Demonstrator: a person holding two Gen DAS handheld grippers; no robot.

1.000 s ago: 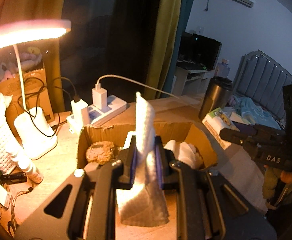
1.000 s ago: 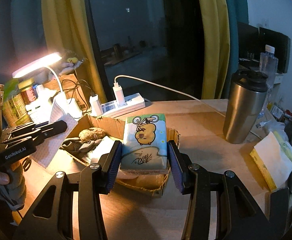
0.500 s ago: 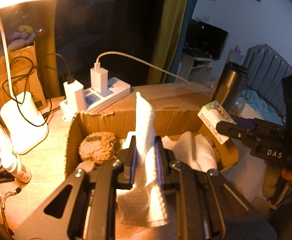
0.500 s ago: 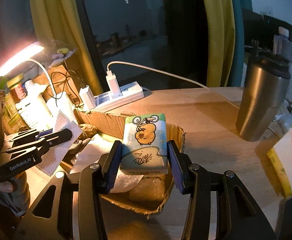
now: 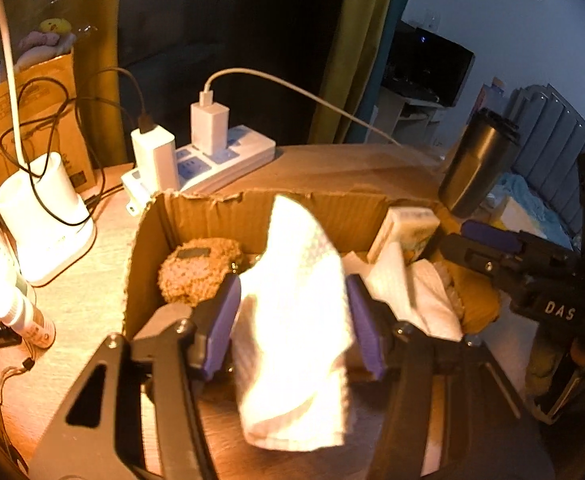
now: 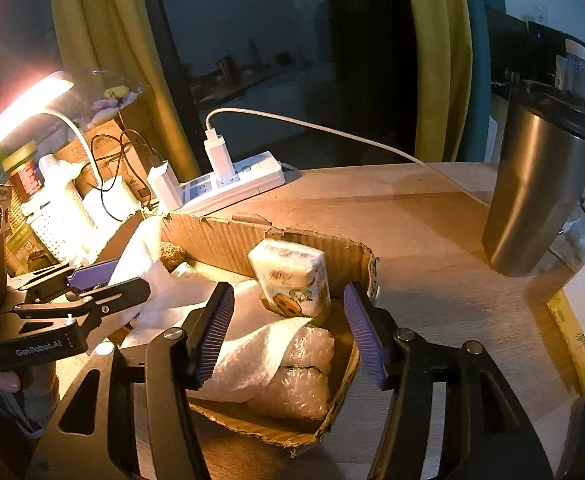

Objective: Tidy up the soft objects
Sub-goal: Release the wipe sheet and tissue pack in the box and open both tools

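A white quilted paper towel [image 5: 296, 320] hangs crumpled and brightly lit over the near edge of the torn cardboard box [image 6: 228, 236]. Inside the box, a tissue pack [image 6: 292, 278] printed with a cartoon bear sits tilted against the back wall, blurred. Below it lie a second white towel [image 6: 252, 348] and a clear bubble-wrap bundle [image 6: 300, 376]. A brown fuzzy pad [image 5: 196, 270] rests in the far left corner.

Left gripper [image 5: 292, 320]: jaws opening, formerly clamped on white cloth [image 5: 296, 344]; cloth now loose between pads. Right gripper [image 6: 288, 332]: jaws opening, formerly clamping tissue pack [image 6: 292, 280]; pack now tilted inside cardboard box [image 6: 220, 236].
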